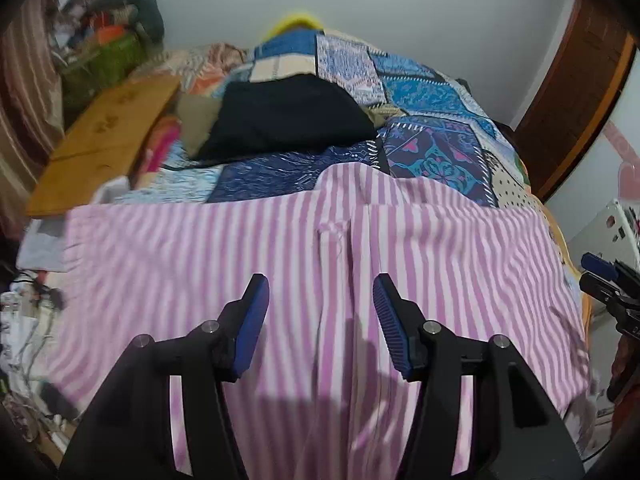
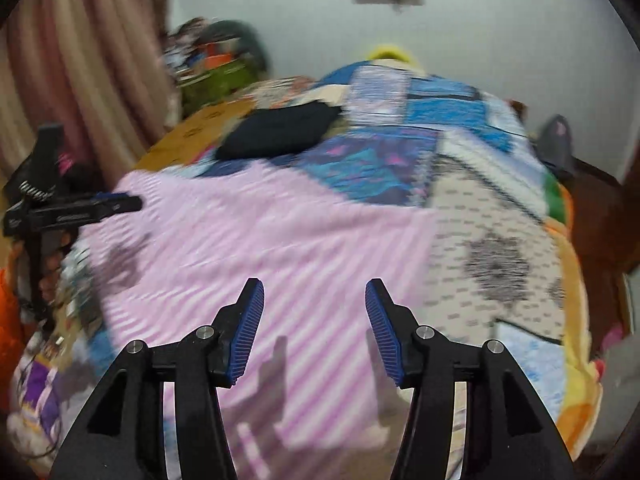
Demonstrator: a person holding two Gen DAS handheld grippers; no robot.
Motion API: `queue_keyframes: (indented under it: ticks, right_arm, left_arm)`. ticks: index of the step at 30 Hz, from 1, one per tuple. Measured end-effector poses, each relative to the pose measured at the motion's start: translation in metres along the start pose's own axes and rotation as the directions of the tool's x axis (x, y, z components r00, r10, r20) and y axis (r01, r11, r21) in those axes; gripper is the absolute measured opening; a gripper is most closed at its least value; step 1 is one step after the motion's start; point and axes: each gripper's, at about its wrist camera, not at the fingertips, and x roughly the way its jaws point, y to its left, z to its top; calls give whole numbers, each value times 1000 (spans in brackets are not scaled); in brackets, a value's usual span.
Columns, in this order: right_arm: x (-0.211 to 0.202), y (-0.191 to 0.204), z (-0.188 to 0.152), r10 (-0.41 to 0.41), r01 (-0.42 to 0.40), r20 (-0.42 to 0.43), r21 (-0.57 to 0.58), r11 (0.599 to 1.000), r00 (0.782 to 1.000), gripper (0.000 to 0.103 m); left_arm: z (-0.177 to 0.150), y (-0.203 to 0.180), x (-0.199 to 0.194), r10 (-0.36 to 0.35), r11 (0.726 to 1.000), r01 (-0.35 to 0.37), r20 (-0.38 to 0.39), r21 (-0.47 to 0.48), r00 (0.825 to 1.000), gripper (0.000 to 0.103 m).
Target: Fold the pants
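The left wrist view is sharp enough to show a centre seam and small torn slit in the pink-and-white striped pants point(image 1: 320, 264), plus a wooden board point(image 1: 104, 148) at ten o'clock; the right wrist view is smeared and instead shows the patchwork bedspread point(image 2: 492, 248) bare at three o'clock. Both show a black folded garment point(image 1: 288, 120) at twelve o'clock beyond the pants. The left gripper point(image 1: 320, 322) tilts down over the pants, jaws parted, nothing between them. The right gripper point(image 2: 315, 326) hangs likewise over their right part, jaws apart and empty. The pants lie flat on the bedspread, their stripes running toward twelve o'clock; I cannot tell their long axis.
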Motion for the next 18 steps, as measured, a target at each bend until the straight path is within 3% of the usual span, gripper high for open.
queue_keyframes:
  ticks: [5, 9, 12, 13, 15, 16, 18]
  right_arm:
    - [23, -38, 14, -51, 52, -4, 86, 995, 999, 49]
    - [50, -54, 18, -48, 52, -38, 121, 991, 998, 49]
    - [64, -57, 15, -30, 37, -57, 123, 992, 998, 49]
    - [71, -59, 15, -23, 30, -61, 123, 992, 998, 49]
    - [79, -60, 14, -18, 25, -58, 124, 992, 998, 50]
    - [81, -59, 14, -14, 21, -54, 121, 992, 998, 51]
    - [82, -59, 14, -12, 16, -42, 111, 994, 999, 45]
  left_arm:
    - [24, 0, 55, -68, 997, 65, -73, -38, 995, 54]
    - [27, 0, 85, -128, 990, 119, -134, -74, 983, 54]
    - [28, 5, 91, -172, 981, 157, -135, -113, 976, 53]
    - [28, 5, 90, -177, 980, 163, -132, -111, 975, 51]
    - [30, 1, 89, -206, 976, 194, -127, -100, 970, 30]
    - [30, -1, 88, -203, 977, 193, -124, -89, 971, 27]
    - [31, -7, 85, -176, 984, 171, -115, -51, 978, 10]
